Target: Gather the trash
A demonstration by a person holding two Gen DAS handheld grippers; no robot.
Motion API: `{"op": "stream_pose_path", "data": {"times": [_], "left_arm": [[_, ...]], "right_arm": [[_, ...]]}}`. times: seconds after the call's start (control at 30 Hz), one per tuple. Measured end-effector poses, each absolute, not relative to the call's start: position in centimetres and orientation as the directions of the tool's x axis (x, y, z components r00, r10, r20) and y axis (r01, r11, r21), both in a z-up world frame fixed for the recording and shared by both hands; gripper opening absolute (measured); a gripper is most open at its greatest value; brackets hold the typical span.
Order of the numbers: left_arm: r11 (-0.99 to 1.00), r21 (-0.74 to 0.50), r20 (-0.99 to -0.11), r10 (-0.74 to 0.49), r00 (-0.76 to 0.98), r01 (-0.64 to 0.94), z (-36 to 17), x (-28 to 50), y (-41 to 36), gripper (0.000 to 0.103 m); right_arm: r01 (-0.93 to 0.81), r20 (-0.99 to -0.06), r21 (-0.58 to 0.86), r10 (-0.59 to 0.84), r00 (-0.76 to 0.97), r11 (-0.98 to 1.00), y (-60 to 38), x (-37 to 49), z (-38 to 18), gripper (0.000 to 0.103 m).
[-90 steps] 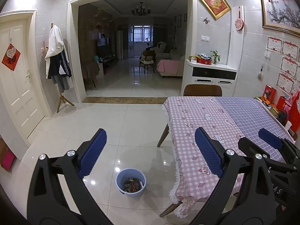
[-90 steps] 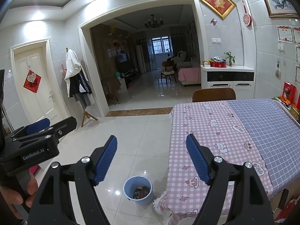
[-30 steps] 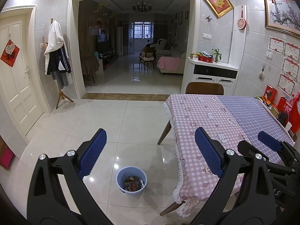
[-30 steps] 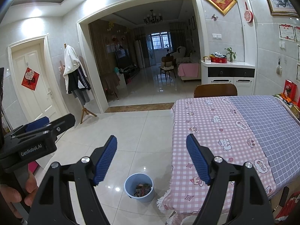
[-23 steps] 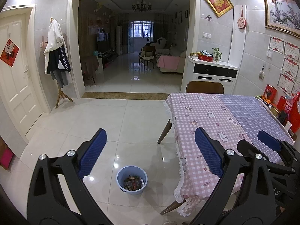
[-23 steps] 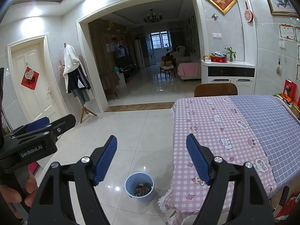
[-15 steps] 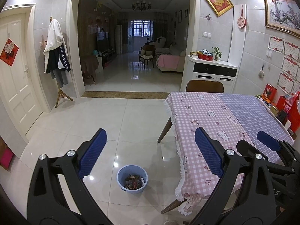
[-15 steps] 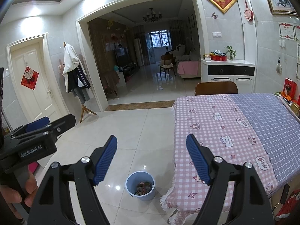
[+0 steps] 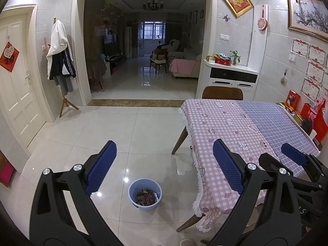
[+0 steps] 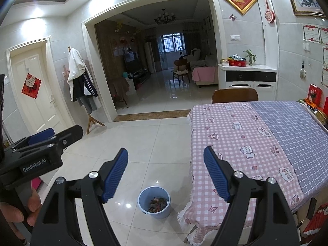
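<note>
left gripper (image 9: 163,168) and right gripper (image 10: 166,173) both hang with jaws wide apart, nothing between them; on the tiled floor (image 9: 114,135) beyond, a blue bin (image 9: 145,194) holding trash (image 9: 146,196) stands just beside the near corner of the table (image 9: 235,127)

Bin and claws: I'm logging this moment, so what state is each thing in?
Bin: upright on the floor, trash inside, no lid.
Left claw: open, empty.
Right claw: open, empty.
Table: covered by cloths, no trash seen on them.
White door: shut.
</note>
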State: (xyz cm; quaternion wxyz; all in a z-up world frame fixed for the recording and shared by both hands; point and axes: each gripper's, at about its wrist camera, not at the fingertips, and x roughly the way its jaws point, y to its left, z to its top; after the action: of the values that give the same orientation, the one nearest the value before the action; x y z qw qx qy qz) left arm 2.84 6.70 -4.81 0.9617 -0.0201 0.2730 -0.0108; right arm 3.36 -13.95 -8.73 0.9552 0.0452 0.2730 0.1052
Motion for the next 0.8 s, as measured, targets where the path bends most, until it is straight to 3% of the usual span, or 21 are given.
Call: {"op": "stream_pose_path", "data": {"times": [0.8], "left_arm": [[0.999, -0.037, -0.563, -0.03, 0.826, 0.011, -6.1, 4.9, 7.2, 0.093]], "right_arm": [[-0.152, -0.542, 0.17, 0.221, 0.811, 0.974, -14.6, 5.3, -9.4, 0.075]]}}
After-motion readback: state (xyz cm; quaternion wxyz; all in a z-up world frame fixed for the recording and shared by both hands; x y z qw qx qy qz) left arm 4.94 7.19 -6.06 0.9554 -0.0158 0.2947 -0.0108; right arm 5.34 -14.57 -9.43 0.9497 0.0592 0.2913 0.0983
